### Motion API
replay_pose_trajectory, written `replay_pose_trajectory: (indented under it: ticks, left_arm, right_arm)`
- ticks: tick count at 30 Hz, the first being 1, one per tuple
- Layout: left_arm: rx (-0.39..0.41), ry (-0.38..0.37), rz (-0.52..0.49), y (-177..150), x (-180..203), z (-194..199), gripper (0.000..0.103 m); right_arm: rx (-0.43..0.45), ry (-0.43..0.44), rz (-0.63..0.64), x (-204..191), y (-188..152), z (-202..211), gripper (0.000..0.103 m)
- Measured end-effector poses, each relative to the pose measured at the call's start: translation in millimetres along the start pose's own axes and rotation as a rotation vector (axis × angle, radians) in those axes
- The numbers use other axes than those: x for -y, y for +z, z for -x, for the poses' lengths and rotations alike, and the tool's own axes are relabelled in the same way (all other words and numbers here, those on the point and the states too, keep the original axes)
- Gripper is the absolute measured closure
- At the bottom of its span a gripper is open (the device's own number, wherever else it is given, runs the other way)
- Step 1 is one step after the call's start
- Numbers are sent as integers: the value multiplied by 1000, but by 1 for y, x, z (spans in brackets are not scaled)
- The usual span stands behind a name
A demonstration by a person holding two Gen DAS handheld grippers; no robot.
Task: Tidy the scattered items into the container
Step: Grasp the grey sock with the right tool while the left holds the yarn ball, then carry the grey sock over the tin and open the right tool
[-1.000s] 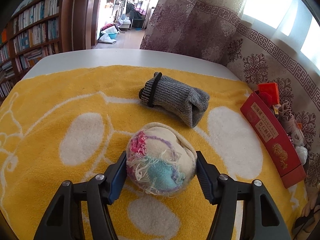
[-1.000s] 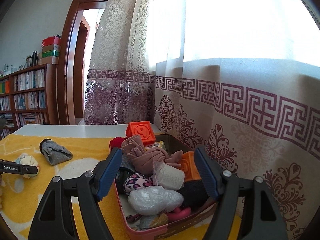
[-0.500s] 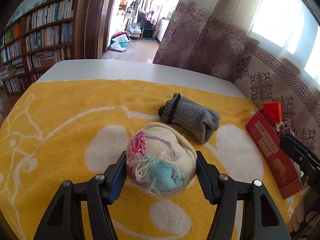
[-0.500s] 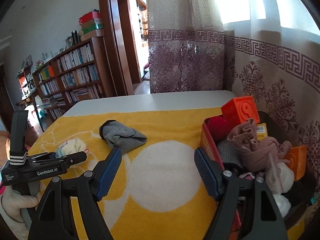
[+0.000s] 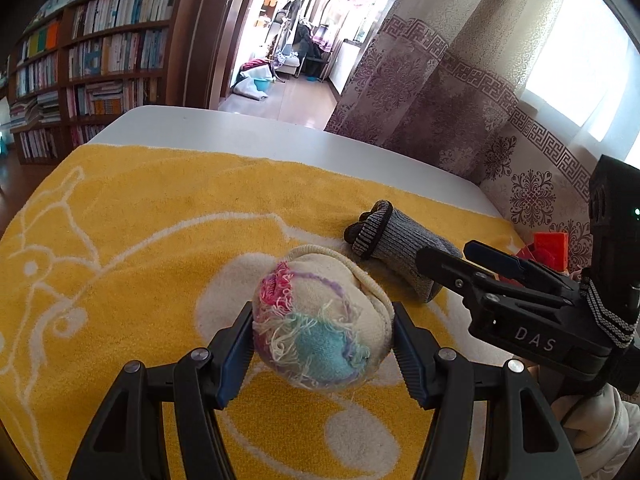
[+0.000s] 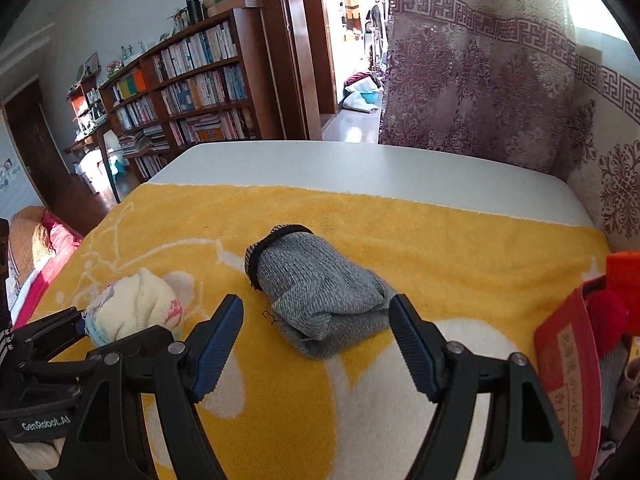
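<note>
Left gripper (image 5: 323, 347) pinches cream sock ball (image 5: 322, 322) above yellow towel (image 5: 140, 216). Right gripper (image 6: 316, 332), fingers spread, frames grey sock (image 6: 320, 292). Next: lower, close, then carry both to red box (image 6: 568, 364) at 3 o'clock.

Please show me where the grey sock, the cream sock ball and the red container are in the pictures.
grey sock (image 6: 320, 292): right wrist view, middle of its knitted body.
cream sock ball (image 5: 322, 330): left wrist view, its front face.
red container (image 6: 568, 356): right wrist view, its outer side wall.
</note>
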State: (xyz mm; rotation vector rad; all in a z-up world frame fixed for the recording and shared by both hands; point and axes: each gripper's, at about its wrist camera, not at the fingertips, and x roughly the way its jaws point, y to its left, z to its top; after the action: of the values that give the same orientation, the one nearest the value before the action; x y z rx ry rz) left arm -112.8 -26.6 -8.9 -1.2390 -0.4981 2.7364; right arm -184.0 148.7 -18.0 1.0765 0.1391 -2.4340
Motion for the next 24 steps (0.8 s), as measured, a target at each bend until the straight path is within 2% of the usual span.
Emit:
replay_pose_trajectory:
  ticks: [9, 13, 19, 24]
  left_arm:
    - [-18, -4, 11, -2, -2, -5, 38]
    - [-23, -10, 1, -2, 2, -6, 38]
    - [-22, -13, -3, -3, 4, -6, 38]
    - [-18, -23, -19, -4, 10, -4, 38]
  right_arm:
    - [-67, -74, 42, 0, 2, -39, 25]
    - [-65, -113, 19, 2, 3, -35, 49]
    - [-38, -95, -77, 11, 0, -14, 59]
    - [23, -93, -144, 20, 0, 23, 60]
